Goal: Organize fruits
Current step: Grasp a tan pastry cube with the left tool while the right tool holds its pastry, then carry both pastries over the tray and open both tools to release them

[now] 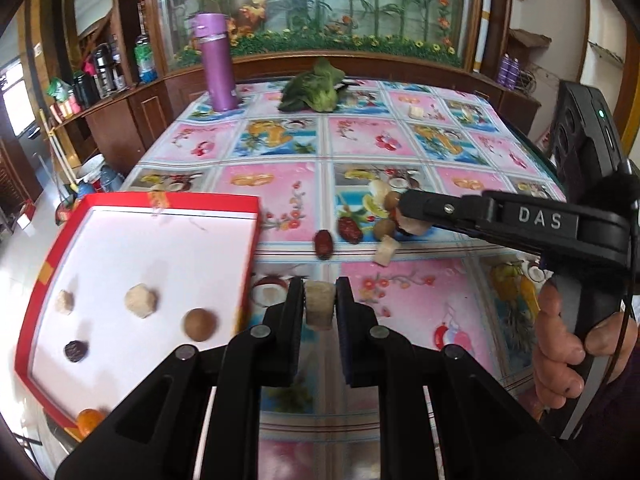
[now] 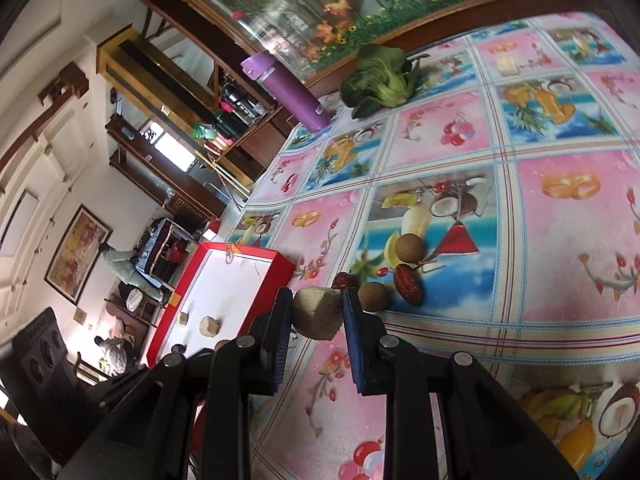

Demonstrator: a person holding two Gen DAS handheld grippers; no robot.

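Both grippers carry fruit toward the tray

The left gripper [image 1: 320, 300] and right gripper [image 2: 316, 314] each clamp a pale chunk; release low inside the red tray [image 1: 240, 264], lower left, clear of pieces there.

Bright daylight glares off the glass panel [image 1: 316, 0] behind the worktop [image 1: 360, 144], whose glossy cloth shines. Fisheye bending curves everything near the edges; corners go dark, slight blur throughout.
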